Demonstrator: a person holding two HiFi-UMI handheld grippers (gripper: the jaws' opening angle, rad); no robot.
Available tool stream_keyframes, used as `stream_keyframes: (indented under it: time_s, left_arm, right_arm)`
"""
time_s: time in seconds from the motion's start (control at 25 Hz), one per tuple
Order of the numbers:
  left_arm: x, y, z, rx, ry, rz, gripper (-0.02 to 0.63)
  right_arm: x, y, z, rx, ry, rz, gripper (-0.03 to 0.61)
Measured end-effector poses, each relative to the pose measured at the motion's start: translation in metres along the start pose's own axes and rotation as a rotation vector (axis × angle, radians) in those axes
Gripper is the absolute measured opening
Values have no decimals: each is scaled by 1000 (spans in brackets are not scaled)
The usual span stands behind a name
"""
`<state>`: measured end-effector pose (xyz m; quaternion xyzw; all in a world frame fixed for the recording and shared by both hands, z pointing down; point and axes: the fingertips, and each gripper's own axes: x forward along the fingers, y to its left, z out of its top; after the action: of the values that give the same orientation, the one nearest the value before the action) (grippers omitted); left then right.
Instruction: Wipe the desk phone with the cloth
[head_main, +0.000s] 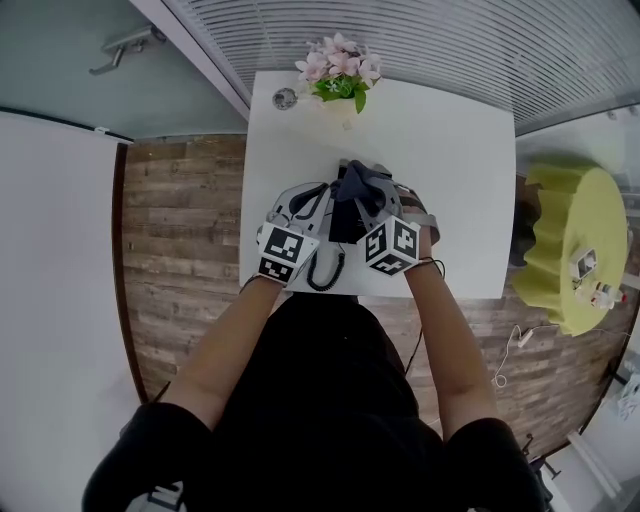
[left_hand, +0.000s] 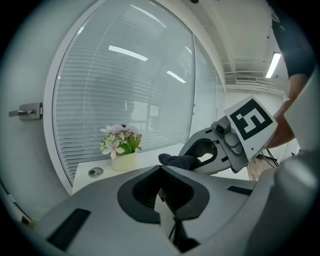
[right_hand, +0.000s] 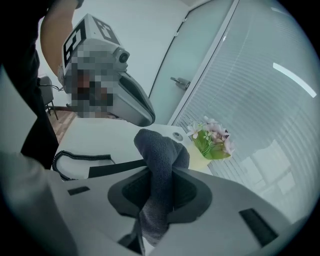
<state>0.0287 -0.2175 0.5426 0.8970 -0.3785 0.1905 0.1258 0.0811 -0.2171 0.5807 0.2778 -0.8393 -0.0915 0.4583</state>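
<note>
A dark grey cloth (head_main: 355, 195) hangs bunched between the two grippers over the front middle of the white table (head_main: 455, 170). My right gripper (head_main: 368, 203) is shut on the cloth (right_hand: 160, 150), which stands up out of its jaws. My left gripper (head_main: 312, 208) sits just left of it, its jaws closed together with nothing clearly between them (left_hand: 162, 187). The cloth's tip (left_hand: 177, 161) shows just beyond them. Of the desk phone only its black coiled cord (head_main: 325, 270) (right_hand: 62, 167) shows plainly; the body is hidden under the grippers.
A pot of pink flowers (head_main: 340, 80) stands at the table's far edge, with a small round disc (head_main: 285, 98) to its left. A glass wall with blinds runs behind. A yellow-green round stool (head_main: 580, 240) stands on the wooden floor to the right.
</note>
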Motion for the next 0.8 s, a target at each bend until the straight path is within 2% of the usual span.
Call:
stream_keyframes:
  time_s: [0.36,0.6,0.8]
  left_arm:
    - [10,16,-4,-17,17,-3,9]
    - [10,17,-12,-27,10,-6,9]
    - [6,13,-23,-36,36,-8,9]
  right_arm:
    - [34,-6,-6,23,35,12,95]
    - [36,-2,-7,26,58,8,94]
    - [34,7,-9,23,73,24,94]
